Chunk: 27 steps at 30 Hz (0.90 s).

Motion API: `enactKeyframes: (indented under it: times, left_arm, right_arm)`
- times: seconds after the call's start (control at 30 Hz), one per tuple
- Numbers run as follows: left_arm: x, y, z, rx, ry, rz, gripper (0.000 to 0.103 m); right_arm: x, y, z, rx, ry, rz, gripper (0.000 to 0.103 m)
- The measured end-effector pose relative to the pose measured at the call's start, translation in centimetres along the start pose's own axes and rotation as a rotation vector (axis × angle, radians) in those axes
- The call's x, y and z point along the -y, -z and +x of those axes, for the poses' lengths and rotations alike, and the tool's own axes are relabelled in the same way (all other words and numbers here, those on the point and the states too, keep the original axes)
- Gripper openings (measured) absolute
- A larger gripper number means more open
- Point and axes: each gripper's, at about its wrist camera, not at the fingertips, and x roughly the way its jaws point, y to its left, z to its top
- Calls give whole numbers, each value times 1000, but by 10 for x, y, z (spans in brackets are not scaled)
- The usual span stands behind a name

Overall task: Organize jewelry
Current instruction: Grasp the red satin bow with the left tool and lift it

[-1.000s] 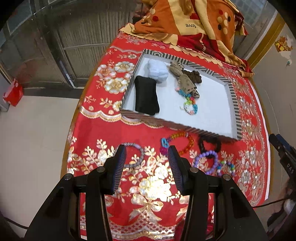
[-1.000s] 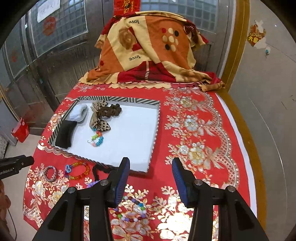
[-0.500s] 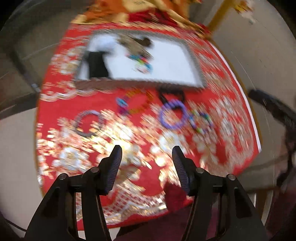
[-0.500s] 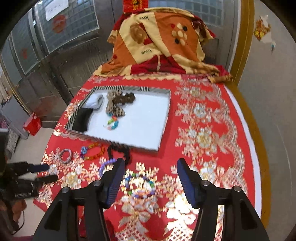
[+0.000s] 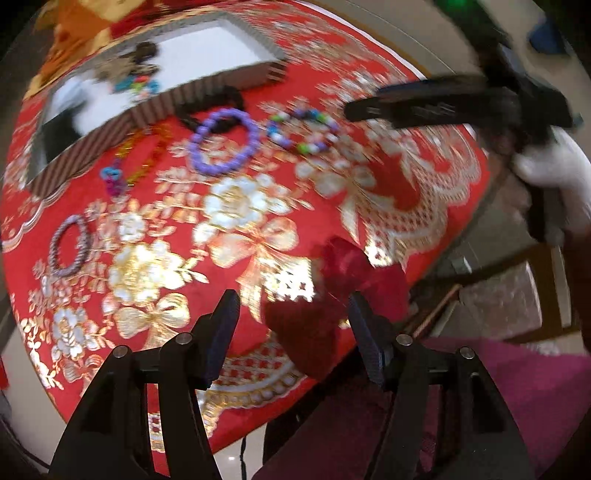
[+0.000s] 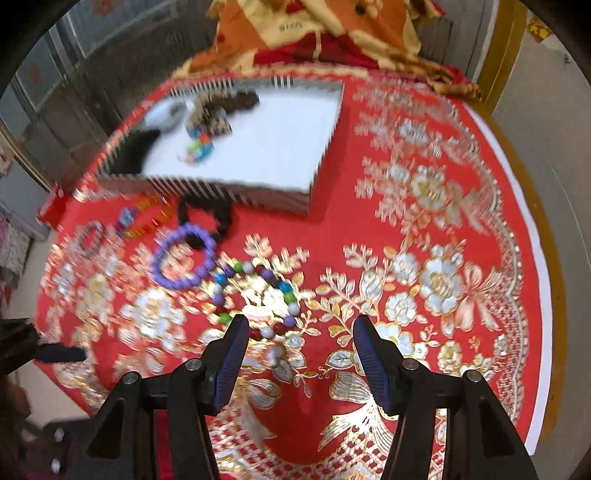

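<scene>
Several bracelets lie on the red and gold tablecloth in front of a striped tray (image 5: 159, 107) (image 6: 258, 194). They are a purple bead bracelet (image 5: 221, 144) (image 6: 183, 256), a multicolour bead bracelet (image 5: 303, 131) (image 6: 287, 290), a black band (image 5: 210, 103) (image 6: 207, 214), an orange one with a blue charm (image 5: 144, 155) (image 6: 147, 218) and a grey braided one (image 5: 68, 245) (image 6: 88, 238). My left gripper (image 5: 291, 299) hangs over the table's near edge, its jaws opening with nothing between them. My right gripper (image 6: 302, 321) (image 5: 443, 107) is open just right of the multicolour bracelet.
The tray's white floor holds a black piece (image 6: 136, 153), a white piece (image 6: 166, 114), a leopard-print bow (image 6: 208, 114) and a colourful bracelet (image 6: 199, 147). An orange blanket (image 6: 314, 26) is heaped at the table's far end. A red cloth fold (image 5: 351, 266) bulges at the near edge.
The left view has rolled and swung toward the near table edge, and its jaws have widened. The right gripper has dropped closer to the multicolour bracelet, with its jaws wider.
</scene>
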Motion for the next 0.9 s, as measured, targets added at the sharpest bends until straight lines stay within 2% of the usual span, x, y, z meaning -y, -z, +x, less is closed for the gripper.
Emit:
enactKeyframes:
  times: [0.07,0.13,0.17,0.33,0.43,0.53,0.6,0.67,0.7,0.73,0.8,0.9]
  left_arm:
    - [9,3,1,-1,6,46,61]
    - [14,5,4,-3,9,77,68]
    - [17,5,8,-8,9,92,68]
    - [22,-1,29,-43,-15,110,68]
    - [27,-4,41,-60,-54,139,68]
    - [23,-9,52,-71,-73,107,68]
    - [13,-14,53,-66,-58,31,65]
    - [1,-18,51,-59,-54,-27,51]
    - [-2,-20,51,-62,-69,-39,49]
    - [-6,-21,51,-60,-86,-51,42]
    - [-14,-23,50,-62,-113,-82,40]
    - [-23,-25,49,-58,-99,-124,36]
  right_arm:
    - [2,2,4,-8,-15,7,56]
    - [2,2,6,-13,-23,8,56]
    - [2,3,8,-17,-29,6,56]
    - [-2,1,14,-26,-39,-23,56]
    - [-1,-1,21,-34,-27,-26,56]
    - [5,-5,30,-39,-8,-21,56]
    - [9,-8,33,-33,-11,-12,56]
    - [10,-12,37,-32,-23,-12,56]
    - [9,-14,38,-32,-26,-17,56]
    - [8,-16,40,-33,-27,-28,51]
    - [2,-19,45,-38,-22,-63,43]
    - [-5,-24,47,-24,-5,-109,34]
